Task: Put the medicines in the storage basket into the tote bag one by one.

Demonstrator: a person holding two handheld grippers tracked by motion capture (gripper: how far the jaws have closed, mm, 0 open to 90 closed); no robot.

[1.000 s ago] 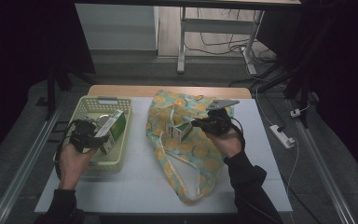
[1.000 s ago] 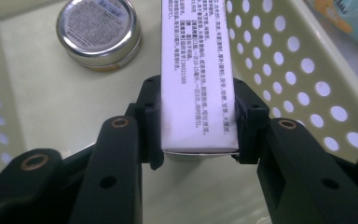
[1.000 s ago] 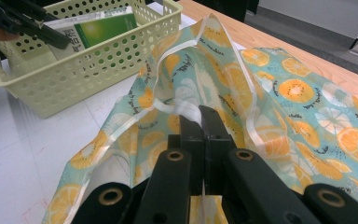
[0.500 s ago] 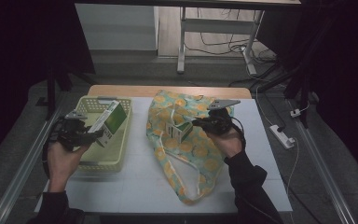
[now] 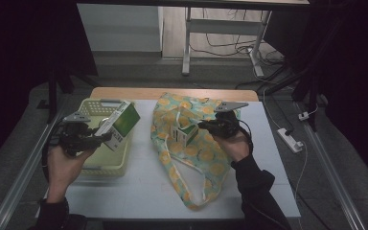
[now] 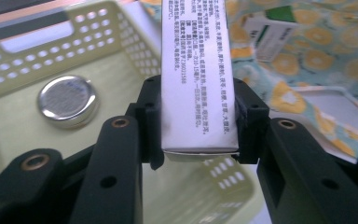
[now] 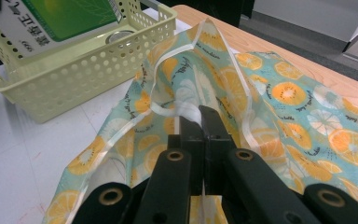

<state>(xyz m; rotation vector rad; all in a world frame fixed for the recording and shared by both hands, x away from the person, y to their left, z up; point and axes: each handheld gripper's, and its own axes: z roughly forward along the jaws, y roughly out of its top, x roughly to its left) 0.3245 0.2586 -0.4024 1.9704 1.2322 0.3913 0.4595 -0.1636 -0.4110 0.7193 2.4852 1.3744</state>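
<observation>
At the left of the high view, we see the left tool (image 5: 97, 139) clamped on a green-and-white carton (image 5: 119, 125), held tilted above the pale yellow basket (image 5: 100, 165) that sits on the counter (image 5: 139, 191). In the left gripper view the carton (image 6: 198, 79) stands between the two pads, gripped across its narrow printed sides near its lower end; a round silver tin (image 6: 68, 101) lies on the basket floor below. We judge the carton light and fairly stiff, but its thin card walls could dent under a hard squeeze, so a hold across the narrow sides, close to an end flap, suits it best. Its printed faces look smooth and may slip.

At the centre lies the orange-print cloth bag (image 5: 191, 148), soft and limp, with a second small green-and-white box (image 5: 184, 135) resting at its mouth. To the right, the right tool (image 5: 206, 125) is closed on the bag's white handle strap (image 7: 186, 112), lifting the opening. We judge the fabric will sag wherever it is not held.
</observation>
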